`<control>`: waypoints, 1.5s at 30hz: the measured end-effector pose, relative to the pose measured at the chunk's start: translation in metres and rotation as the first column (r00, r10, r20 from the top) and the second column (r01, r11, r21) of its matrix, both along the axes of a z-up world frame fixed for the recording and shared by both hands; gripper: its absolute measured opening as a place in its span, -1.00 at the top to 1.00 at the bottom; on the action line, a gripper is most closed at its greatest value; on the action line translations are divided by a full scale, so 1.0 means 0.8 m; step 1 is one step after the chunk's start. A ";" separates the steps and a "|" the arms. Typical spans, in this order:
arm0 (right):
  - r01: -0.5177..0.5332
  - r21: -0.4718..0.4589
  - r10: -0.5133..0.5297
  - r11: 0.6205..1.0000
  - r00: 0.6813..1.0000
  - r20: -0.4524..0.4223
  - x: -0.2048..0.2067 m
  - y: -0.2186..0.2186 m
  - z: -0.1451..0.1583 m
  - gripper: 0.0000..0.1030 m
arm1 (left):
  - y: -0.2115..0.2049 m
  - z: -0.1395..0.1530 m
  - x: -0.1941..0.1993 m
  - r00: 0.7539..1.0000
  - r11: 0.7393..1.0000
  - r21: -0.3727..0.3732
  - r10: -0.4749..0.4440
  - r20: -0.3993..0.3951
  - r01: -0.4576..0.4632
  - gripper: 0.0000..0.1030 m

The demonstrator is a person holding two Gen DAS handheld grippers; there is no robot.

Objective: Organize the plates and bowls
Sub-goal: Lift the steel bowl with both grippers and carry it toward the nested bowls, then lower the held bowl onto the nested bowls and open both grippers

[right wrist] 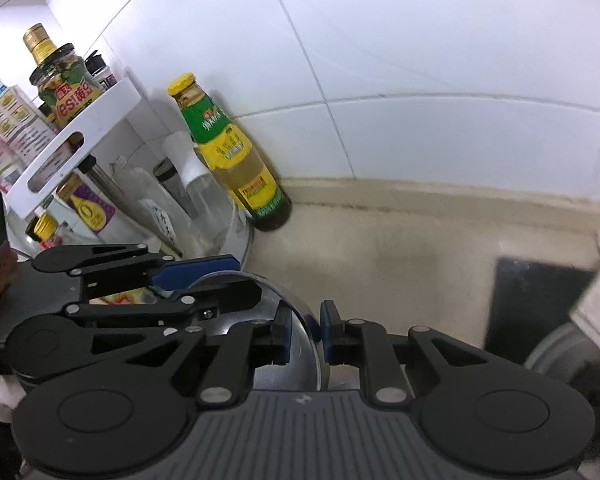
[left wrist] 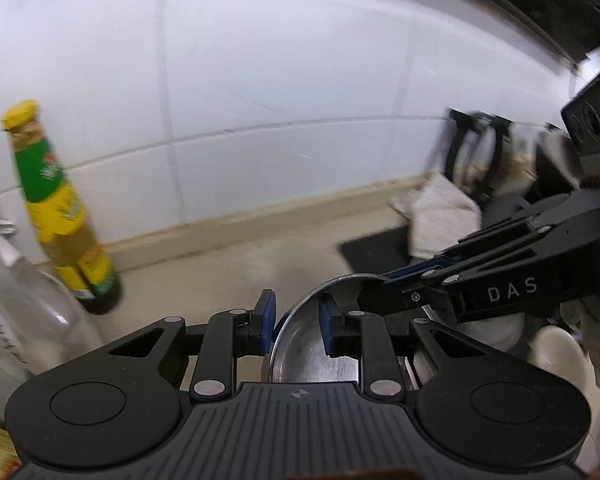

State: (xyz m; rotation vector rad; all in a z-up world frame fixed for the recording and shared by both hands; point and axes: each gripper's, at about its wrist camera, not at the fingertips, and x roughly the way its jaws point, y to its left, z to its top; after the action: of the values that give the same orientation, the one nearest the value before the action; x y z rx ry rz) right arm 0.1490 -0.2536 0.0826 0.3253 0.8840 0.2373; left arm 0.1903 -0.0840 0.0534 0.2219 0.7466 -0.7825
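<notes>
Left wrist view looks over a beige worktop (left wrist: 228, 264) backed by white wall tiles (left wrist: 260, 80). A steel bowl (left wrist: 312, 344) sits low in the middle, above the worktop, pinched by both tools. The left tool (left wrist: 296, 330) is closed on its near-left rim, one blue pad outside, one inside. The right tool (right wrist: 305, 332) clamps the opposite rim the same way. A yellow-capped bottle (right wrist: 228, 152) stands against the tiles, well apart from the bowl. A crumpled cloth (left wrist: 436, 216) lies further right.
</notes>
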 end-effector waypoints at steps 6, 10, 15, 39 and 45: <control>0.053 -0.010 -0.054 0.999 0.996 -0.074 -0.048 -0.030 -0.027 0.67 | -0.041 -0.029 -0.032 0.992 0.992 0.041 -0.119 -0.045 0.121 0.38; 0.096 0.003 -0.095 0.995 0.990 -0.107 -0.059 -0.040 -0.053 0.66 | -0.056 -0.047 -0.036 0.988 0.987 0.073 -0.135 -0.071 0.140 0.35; 0.095 -0.037 -0.098 0.995 0.989 -0.106 -0.066 -0.037 -0.066 0.64 | -0.053 -0.057 -0.031 0.991 0.990 0.078 -0.116 -0.060 0.120 0.34; 0.234 0.086 -0.218 0.968 0.962 -0.164 -0.081 -0.063 -0.155 0.32 | 0.042 -0.085 -0.024 0.985 0.990 -0.069 -0.132 -0.108 0.125 -0.24; 0.272 0.169 -0.259 0.948 0.961 -0.095 -0.099 -0.071 -0.133 0.29 | 0.033 -0.082 -0.013 0.964 0.972 -0.171 -0.193 -0.182 0.162 -0.25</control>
State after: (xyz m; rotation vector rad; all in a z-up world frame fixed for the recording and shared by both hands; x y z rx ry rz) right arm 0.0698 -0.3101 -0.0240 0.6204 0.8810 0.0555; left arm 0.1795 -0.0572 -0.0123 0.0714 0.8563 -1.0407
